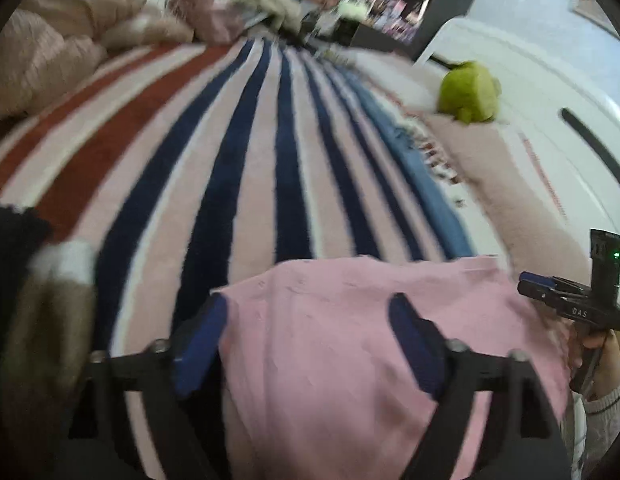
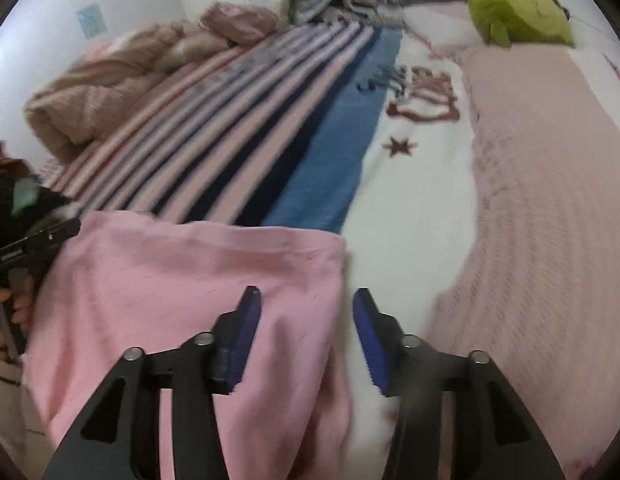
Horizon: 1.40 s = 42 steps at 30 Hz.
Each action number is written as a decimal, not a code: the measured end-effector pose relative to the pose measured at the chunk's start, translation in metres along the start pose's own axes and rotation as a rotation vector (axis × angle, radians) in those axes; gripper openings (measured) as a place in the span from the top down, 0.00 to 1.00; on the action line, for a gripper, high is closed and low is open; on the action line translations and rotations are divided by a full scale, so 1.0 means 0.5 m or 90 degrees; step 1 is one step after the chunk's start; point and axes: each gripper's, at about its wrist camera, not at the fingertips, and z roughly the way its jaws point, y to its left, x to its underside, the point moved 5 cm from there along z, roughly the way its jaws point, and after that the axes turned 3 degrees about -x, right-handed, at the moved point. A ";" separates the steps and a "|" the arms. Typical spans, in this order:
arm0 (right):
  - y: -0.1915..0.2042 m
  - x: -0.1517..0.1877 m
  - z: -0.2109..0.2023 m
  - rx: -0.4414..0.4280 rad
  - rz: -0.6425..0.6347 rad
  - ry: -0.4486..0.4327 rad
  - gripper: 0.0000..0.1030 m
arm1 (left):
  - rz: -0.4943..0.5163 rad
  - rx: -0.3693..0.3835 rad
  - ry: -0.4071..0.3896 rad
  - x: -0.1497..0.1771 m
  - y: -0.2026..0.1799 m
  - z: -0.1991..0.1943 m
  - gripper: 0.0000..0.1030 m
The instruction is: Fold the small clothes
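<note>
Across the bed lies one striped blanket [image 1: 237, 152], the landmark for all else, with a pink knit cover [image 2: 542, 184] along its right side. One pink garment [image 1: 330, 352] lies flat on the blanket's near end, its far edge straight across the stripes. Two grippers hang over it: the left gripper [image 1: 305, 320] with fingers spread wide, straddling the garment's left part, gripping nothing; the right gripper [image 2: 305, 312] also spread, one finger [image 2: 245, 320] over the cloth, the other past the garment's right edge. Whether either touches the cloth I cannot tell. One green plush toy [image 2: 518, 8] sits beyond the blanket's far right corner; tan bedding [image 1: 49, 48] bunches at its far left.
</note>
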 end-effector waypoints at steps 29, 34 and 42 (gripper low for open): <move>0.327 0.262 -0.077 -0.231 -0.195 0.114 0.88 | -0.204 0.195 -0.018 0.350 -0.078 -0.147 0.62; 0.267 0.253 -0.146 -0.230 -0.146 0.051 0.88 | -0.071 0.133 -0.054 0.275 -0.153 -0.170 0.81; 0.099 0.268 -0.260 -0.192 -0.039 -0.060 0.86 | 0.266 0.145 -0.059 0.184 -0.424 -0.155 0.81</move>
